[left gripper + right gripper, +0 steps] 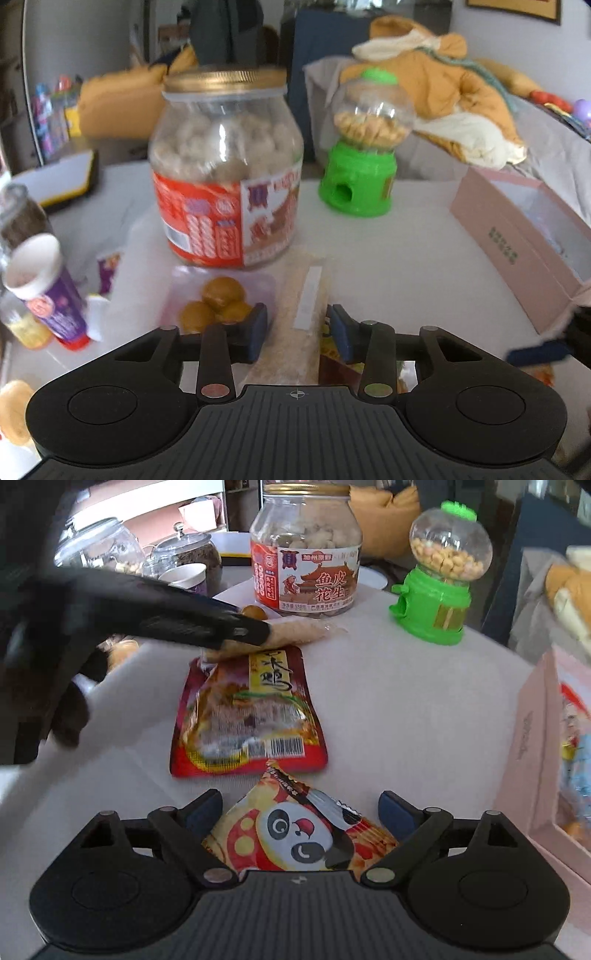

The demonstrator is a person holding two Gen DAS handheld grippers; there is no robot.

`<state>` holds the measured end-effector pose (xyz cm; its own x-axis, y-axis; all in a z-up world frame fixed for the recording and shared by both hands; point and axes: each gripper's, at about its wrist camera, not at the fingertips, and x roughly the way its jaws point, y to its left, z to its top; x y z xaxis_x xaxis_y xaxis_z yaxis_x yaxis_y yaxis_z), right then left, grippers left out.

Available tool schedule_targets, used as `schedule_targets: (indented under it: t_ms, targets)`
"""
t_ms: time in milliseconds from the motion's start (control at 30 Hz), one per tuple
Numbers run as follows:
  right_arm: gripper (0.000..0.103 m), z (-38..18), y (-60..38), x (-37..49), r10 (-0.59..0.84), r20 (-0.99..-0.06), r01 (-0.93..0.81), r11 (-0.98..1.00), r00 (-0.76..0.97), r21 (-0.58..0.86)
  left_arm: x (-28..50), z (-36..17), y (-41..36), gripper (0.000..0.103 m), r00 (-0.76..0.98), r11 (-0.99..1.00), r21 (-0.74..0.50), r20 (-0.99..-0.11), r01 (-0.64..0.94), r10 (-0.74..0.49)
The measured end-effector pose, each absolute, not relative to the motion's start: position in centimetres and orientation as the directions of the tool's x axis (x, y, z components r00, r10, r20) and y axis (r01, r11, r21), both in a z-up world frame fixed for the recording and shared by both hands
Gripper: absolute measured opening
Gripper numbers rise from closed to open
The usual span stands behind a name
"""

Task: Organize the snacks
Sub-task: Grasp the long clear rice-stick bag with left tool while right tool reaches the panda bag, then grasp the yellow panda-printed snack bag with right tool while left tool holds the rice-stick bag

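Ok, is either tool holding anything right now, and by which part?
Right tool: nothing, open over the panda packet. Left tool straddles the long beige packet across its width; a firm grip cannot be told.

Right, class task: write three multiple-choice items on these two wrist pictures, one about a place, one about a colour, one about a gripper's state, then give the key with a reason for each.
1. Where does the panda packet lie?
A. between the right gripper's fingers
B. inside the pink box
C. on top of the big jar

2. What colour is the base of the candy dispenser?
A. red
B. green
C. blue

3. How does the right gripper stand?
A. shut on the red pouch
B. shut on nothing
C. open

Key: 1 A, the packet sits on the table between the spread fingers. 2 B, base and cap are bright green. 3 C, both pads stand clear of the packet.
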<state>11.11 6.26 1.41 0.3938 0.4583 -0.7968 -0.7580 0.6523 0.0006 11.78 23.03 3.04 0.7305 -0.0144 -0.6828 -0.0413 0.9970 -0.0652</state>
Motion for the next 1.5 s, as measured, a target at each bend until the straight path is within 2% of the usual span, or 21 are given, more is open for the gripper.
schedule_targets:
  t_ms: [167,233,500,600,867,1033,1267,1400,1500]
  targets:
    - [0.093,1.4,4.6,9.6,0.468,-0.785,-0.761,0.649,0.405,-0.005,11.8,3.0,22.9,0.037,0.741,0.995,-0.079,-0.671,-0.063,-0.007]
    - [0.098,1.2,3.7,9.4,0.472,-0.782,-0.751,0.660,0.407,0.007,10.6,3.2,23.0,0.034,0.758,0.991,-0.130,-0.651,-0.043,-0.052]
    - [0.100,0.9,0.4,7.9,0.480,-0.746,-0.722,0.692,0.461,-0.001,0.7,3.5,20.3,0.034,0.825,0.950,-0.312,-0.541,-0.020,-0.161]
    - [0.100,0.8,-0.6,7.3,0.470,-0.736,-0.708,0.706,0.487,-0.018,-2.6,2.5,18.4,0.034,0.822,0.931,-0.364,-0.535,-0.014,-0.196]
    - [0.100,0.5,-3.3,6.5,0.444,-0.721,-0.628,0.778,0.532,0.017,-4.7,0.7,15.7,0.034,0.831,0.937,-0.344,-0.537,-0.062,-0.143]
    - [0.103,0.3,-2.3,7.6,0.456,-0.713,-0.624,0.781,0.532,0.034,-4.9,0.4,16.2,0.035,0.832,0.923,-0.379,-0.531,-0.065,-0.160]
    - [0.103,0.8,-0.3,8.5,0.407,-0.763,-0.595,0.803,0.503,0.037,-4.8,0.7,14.8,0.035,0.824,0.951,-0.300,-0.555,-0.073,-0.112]
    - [0.099,1.3,-0.5,7.4,0.440,-0.757,-0.611,0.789,0.482,0.069,-4.5,0.9,14.1,0.035,0.816,0.967,-0.242,-0.572,-0.076,-0.079]
    - [0.099,1.8,-0.3,7.2,0.428,-0.728,-0.602,0.798,0.535,0.028,-4.4,1.0,13.5,0.036,0.812,0.978,-0.198,-0.581,-0.070,-0.059]
